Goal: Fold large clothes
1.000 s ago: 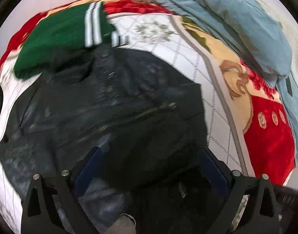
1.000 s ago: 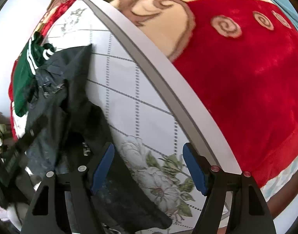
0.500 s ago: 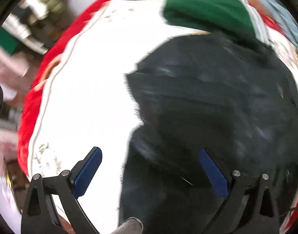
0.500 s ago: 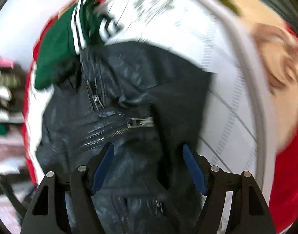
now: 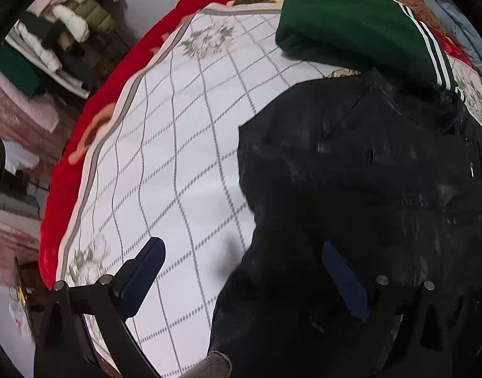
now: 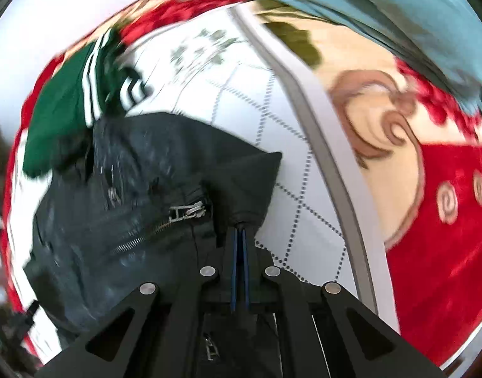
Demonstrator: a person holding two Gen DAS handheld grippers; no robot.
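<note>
Black jacket [image 6: 140, 189] pinched by right gripper [image 6: 240, 236], left gripper [image 5: 241, 271] spread

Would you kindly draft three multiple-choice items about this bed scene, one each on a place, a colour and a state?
1. Where does the folded green garment with white stripes lie?
A. beyond the collar end of the black zippered leather jacket
B. on the floor
C. on top of the light blue quilt

2. What colour are the grid lines on the white bedspread?
A. blue
B. grey
C. red

3. How do the right gripper's fingers stand?
A. wide open over the bedspread
B. pinched shut on a fold of the jacket
C. shut on the green garment

Answers: 1 A, the left wrist view shows it just past the jacket's top edge; 2 B, dotted grey lines cross the white; 3 B, black fabric bunches at the closed blue pads.
</note>
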